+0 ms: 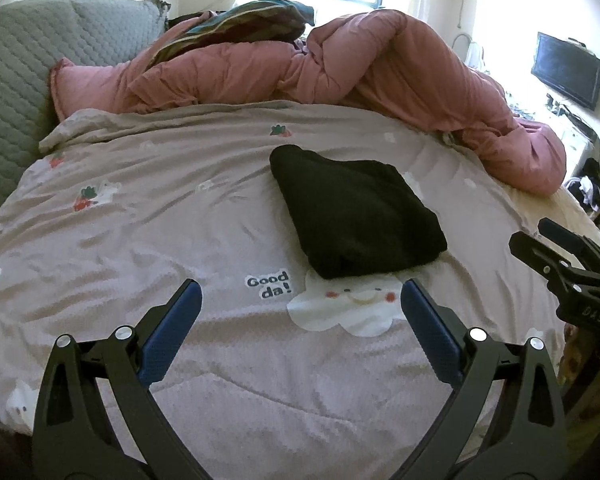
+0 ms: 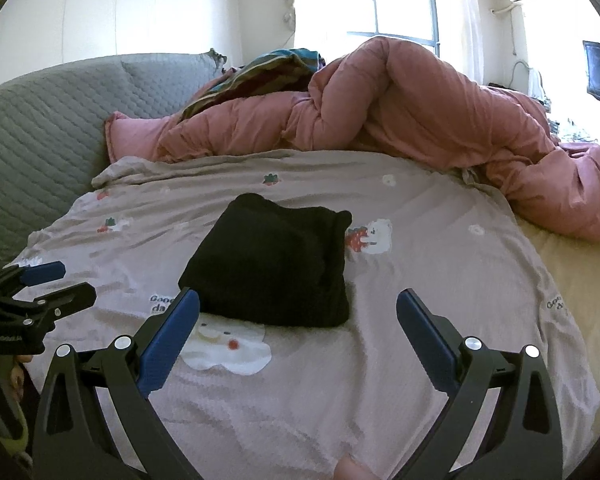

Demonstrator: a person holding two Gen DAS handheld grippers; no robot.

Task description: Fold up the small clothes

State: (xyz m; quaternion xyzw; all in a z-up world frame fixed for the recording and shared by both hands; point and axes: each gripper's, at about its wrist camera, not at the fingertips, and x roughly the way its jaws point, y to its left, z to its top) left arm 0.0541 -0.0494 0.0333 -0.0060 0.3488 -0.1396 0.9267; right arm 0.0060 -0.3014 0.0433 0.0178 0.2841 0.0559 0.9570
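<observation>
The bed takes up nearly everything here, spread with a pale mauve printed sheet (image 1: 180,216) (image 2: 440,264) covered in little cartoon figures. Take the white cloud print (image 1: 346,306) (image 2: 228,346) as our marker. Well beyond it, along the far side of the bed, a big pink duvet (image 1: 380,64) (image 2: 420,100) lies bunched in a long roll, with a striped cloth (image 1: 252,20) (image 2: 260,68) heaped on top of it. Off to the far left of the cloud, a grey quilted cushion (image 1: 32,64) (image 2: 40,128) runs along the bed's edge.

Now the garment: a black folded piece of clothing (image 1: 356,212) (image 2: 276,264) lies flat on the sheet, its near edge touching the top of the cloud print, lying free of both tools.

The left gripper (image 1: 300,312) (image 2: 48,280) hovers just on the near side of the cloud, jaws spread wide, nothing between the blue pads (image 1: 172,332). The right gripper (image 2: 298,320) (image 1: 556,248) hangs near the cloud too, just short of the garment's near edge, jaws equally wide and empty.

The words "Good da!" (image 1: 269,285) are printed just left of the cloud.
</observation>
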